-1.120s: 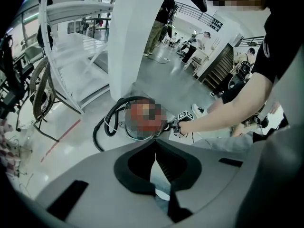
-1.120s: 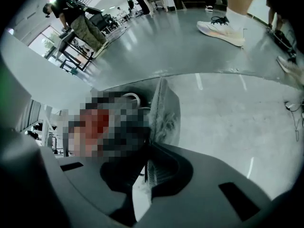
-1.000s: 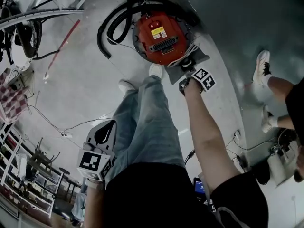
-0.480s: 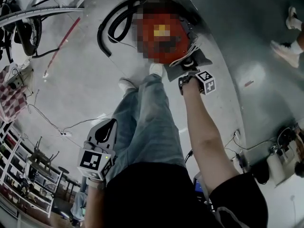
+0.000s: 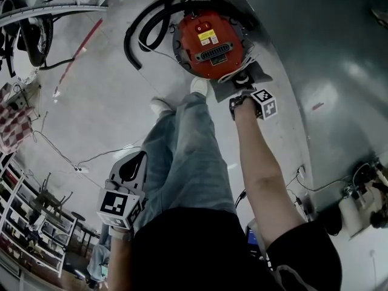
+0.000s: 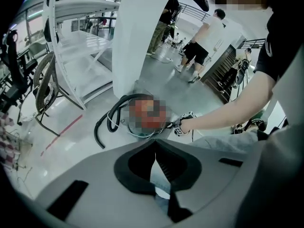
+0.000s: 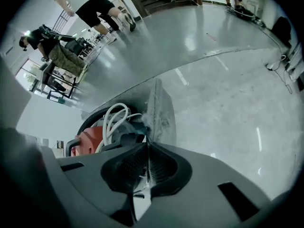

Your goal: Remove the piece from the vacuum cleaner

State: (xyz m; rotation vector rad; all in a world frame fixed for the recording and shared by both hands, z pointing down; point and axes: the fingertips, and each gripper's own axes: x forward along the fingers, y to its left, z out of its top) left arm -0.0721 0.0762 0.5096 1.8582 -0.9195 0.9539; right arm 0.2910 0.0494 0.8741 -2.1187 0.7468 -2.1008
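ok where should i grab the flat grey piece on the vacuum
Pinch the grey piece by its thin near edge, coming from above, one jaw on each face. It is a thin sheet sticking out beside the vacuum; the right gripper grips it so.

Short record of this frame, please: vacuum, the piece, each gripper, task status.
vacuum cleaner: red, on the floor, black hose looped beside it
piece: thin grey dusty sheet at the vacuum's edge
right gripper: shut on the piece, pointing steeply down
left gripper: jaws together, nothing between them, low beside the person's leg
task status: piece gripped; cannot tell whether it is free of the vacuum
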